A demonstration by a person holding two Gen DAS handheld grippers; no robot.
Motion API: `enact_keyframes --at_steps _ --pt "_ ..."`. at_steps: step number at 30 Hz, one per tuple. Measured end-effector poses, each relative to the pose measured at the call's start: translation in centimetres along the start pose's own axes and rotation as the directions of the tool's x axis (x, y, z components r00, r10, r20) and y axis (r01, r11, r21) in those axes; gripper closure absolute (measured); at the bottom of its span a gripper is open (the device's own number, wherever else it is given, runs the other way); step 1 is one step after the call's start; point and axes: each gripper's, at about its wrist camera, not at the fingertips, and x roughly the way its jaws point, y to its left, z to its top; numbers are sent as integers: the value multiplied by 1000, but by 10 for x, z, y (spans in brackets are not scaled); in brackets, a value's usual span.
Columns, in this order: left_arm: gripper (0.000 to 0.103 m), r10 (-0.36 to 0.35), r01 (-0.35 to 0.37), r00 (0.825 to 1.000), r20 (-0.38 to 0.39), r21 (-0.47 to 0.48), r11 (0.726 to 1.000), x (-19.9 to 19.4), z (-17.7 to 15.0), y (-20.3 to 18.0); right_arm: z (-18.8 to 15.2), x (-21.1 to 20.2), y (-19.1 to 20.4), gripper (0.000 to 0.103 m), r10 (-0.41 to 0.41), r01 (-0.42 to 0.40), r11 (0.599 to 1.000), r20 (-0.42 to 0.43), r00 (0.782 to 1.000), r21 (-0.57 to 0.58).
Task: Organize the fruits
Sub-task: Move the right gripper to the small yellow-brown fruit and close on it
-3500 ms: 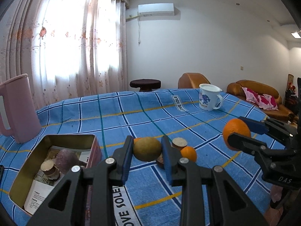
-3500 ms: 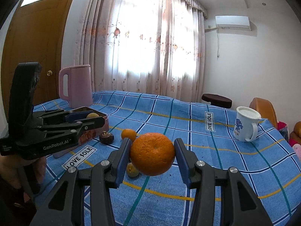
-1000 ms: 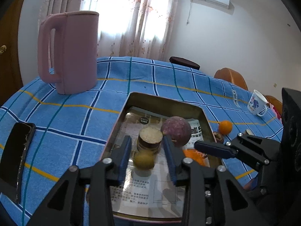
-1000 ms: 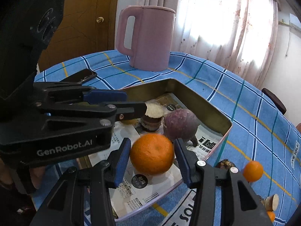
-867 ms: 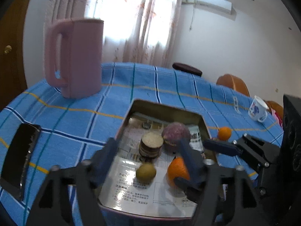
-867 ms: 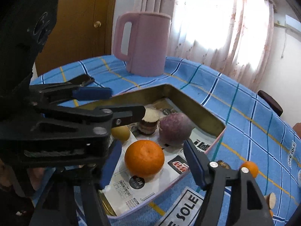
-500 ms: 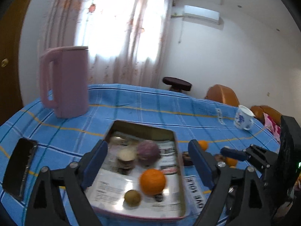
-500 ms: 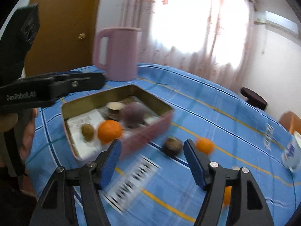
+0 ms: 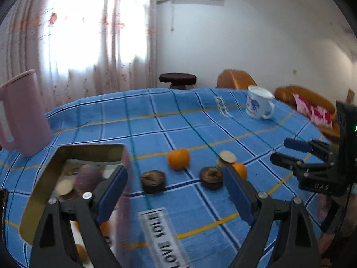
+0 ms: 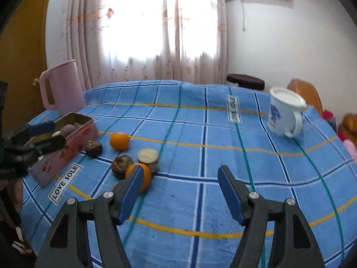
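Note:
My left gripper (image 9: 175, 188) is open and empty above the cloth, right of the gold tin (image 9: 44, 176). The tin (image 10: 73, 120) holds a purple fruit (image 9: 86, 178), a sliced piece and an orange, partly hidden by my left finger. On the cloth lie a small orange (image 9: 178, 159), two dark round fruits (image 9: 154, 181) (image 9: 210, 180), a cut-topped piece (image 9: 226, 157) and another orange (image 9: 239, 170). My right gripper (image 10: 178, 189) is open and empty, just right of that orange (image 10: 138, 176).
A pink jug (image 9: 21, 114) stands at the far left behind the tin. A white mug with blue print (image 10: 284, 111) stands at the far right of the blue checked tablecloth (image 10: 200, 122). Sofas and a stool are beyond the table.
Both grippers opened, leaving the large orange and the greenish fruit in the tin. Both then pulled back and swung right toward the loose fruit on the cloth.

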Motion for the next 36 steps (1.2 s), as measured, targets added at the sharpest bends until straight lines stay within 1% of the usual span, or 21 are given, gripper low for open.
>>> enact_keyframes --at_steps 3,5,9,11,13,14,15,16,24,27,29,30,31,34,36 --pt "13 14 -14 1000 -27 27 1000 14 2 -11 -1 5 2 33 36 -36 999 -36 999 -2" --pt "13 20 -19 999 -38 18 1000 19 4 -11 0 11 14 33 63 -65 998 -53 997 -24" --pt "13 44 -44 998 -35 3 999 19 4 -4 -3 18 38 34 115 -121 991 -95 989 -59" --pt "13 46 -47 999 -29 -17 999 18 3 2 -7 25 50 39 126 -137 987 -134 983 -81" --pt "13 55 -55 998 -21 -26 998 15 3 8 -8 37 60 54 125 -142 986 -182 975 -87" --pt "13 56 -57 998 -19 -28 998 15 2 8 -8 40 62 56 126 -145 986 -193 973 -87" --pt "13 54 -55 998 -17 -32 998 14 2 9 -8 42 63 59 128 -148 985 -196 972 -87" --pt "13 51 -51 999 -15 -35 998 14 2 10 -8 44 65 59 128 -148 985 -201 971 -86" --pt "13 32 -33 999 -21 -35 999 16 -1 11 -12 48 71 60 81 -112 987 -242 967 -117" --pt "13 43 -44 999 -18 -37 998 16 -1 12 -17 46 71 62 91 -122 987 -252 963 -109" --pt "13 44 -45 999 -21 -41 998 18 0 12 -18 48 73 65 114 -144 985 -264 958 -97" --pt "13 39 -40 999 -25 -40 998 19 0 11 -16 48 72 72 128 -155 984 -262 957 -88" --pt "13 36 -37 999 -27 -34 999 19 0 9 -15 49 71 76 138 -164 983 -259 956 -81" --pt "13 22 -22 999 -25 -14 1000 20 0 3 -14 49 73 77 169 -195 978 -259 951 -77" --pt "13 9 -10 1000 -23 -19 1000 21 0 1 -13 42 76 77 168 -194 976 -228 959 -97"
